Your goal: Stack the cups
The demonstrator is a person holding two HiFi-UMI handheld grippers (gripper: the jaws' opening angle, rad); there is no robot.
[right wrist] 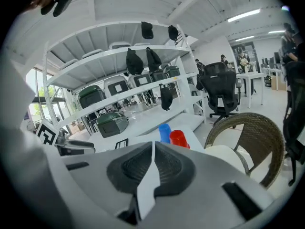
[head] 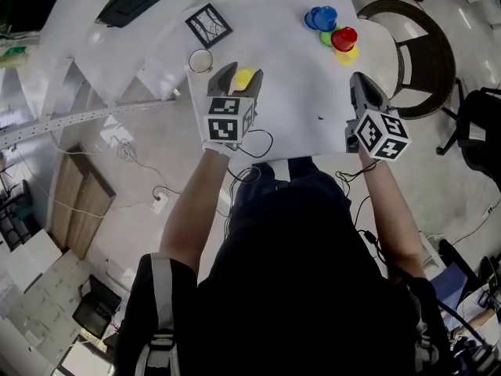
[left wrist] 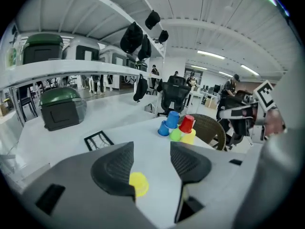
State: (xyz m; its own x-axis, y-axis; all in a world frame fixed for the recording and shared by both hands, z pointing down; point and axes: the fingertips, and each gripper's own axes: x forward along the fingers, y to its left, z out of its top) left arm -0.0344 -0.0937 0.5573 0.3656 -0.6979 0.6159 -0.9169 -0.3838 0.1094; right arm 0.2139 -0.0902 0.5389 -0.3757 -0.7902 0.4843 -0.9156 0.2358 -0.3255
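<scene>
Yellow cup lies untouched past the left gripper, fingers spread; right gripper fingers together, empty

A lone yellow cup sits near the middle of the table. Well apart from it, at the far corner, blue cups, a green cup and a red cup cluster together.

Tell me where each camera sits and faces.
Head view: on the person's head, facing down at the table; forearms, left gripper and right gripper show.
Left gripper view: on the left gripper, facing along its open jaws toward the cup cluster.
Right gripper view: on the right gripper, facing along its shut jaws toward the wicker chair.
Shared: both gripper views catch the red cup.
</scene>
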